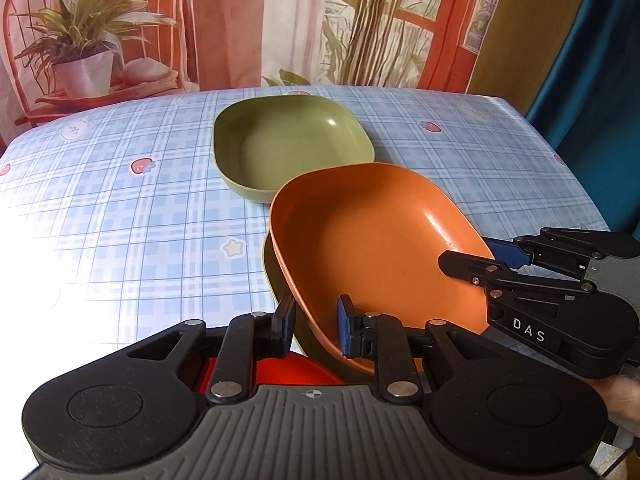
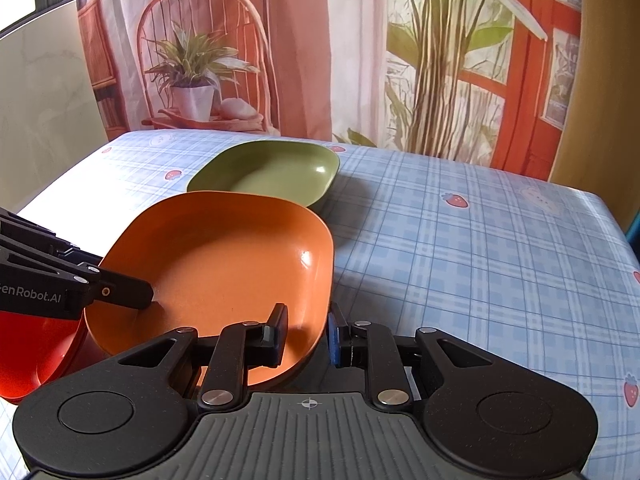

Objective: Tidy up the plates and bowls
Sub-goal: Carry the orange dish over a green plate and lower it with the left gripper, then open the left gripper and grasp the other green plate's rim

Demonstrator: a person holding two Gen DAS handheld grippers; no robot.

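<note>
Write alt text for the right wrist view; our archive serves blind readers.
Both grippers, the right and the left, clamp opposite rims of a tilted orange dish over a checked tablecloth. A green dish sits behind it.

The right gripper point(image 2: 307, 332) is clamping the near rim of an orange bowl point(image 2: 224, 256). Behind the orange bowl a green bowl point(image 2: 272, 172) is sitting on the checked tablecloth point(image 2: 480, 260).

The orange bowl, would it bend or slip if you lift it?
The orange bowl probably stays stiff: its thin rim holds shape between both grippers' jaws. Its glossy shine suggests it is slippery. It looks light, like plastic.
</note>
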